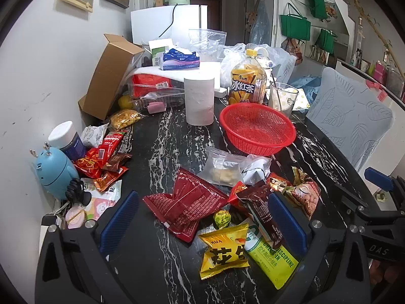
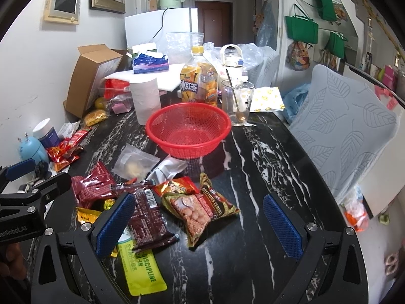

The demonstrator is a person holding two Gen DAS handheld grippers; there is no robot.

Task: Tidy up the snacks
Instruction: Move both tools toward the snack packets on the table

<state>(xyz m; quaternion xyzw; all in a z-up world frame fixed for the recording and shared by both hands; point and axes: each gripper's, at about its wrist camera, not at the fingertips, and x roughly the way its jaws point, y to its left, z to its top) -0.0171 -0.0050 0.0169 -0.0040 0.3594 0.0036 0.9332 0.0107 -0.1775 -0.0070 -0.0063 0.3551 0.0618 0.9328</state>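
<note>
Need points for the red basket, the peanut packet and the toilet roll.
red basket (image 2: 152, 129): right wrist view, on the near left rim.
peanut packet (image 2: 195, 215): right wrist view, on its clear window.
toilet roll (image 1: 199, 101): left wrist view, on its side wall.

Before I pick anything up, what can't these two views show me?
- Green-yellow packet: upper part hidden under dark red packet, both views.
- Yellow snack bag: right wrist view, mostly behind the right hand-held gripper finger.
- Basket contents: none visible.
</note>
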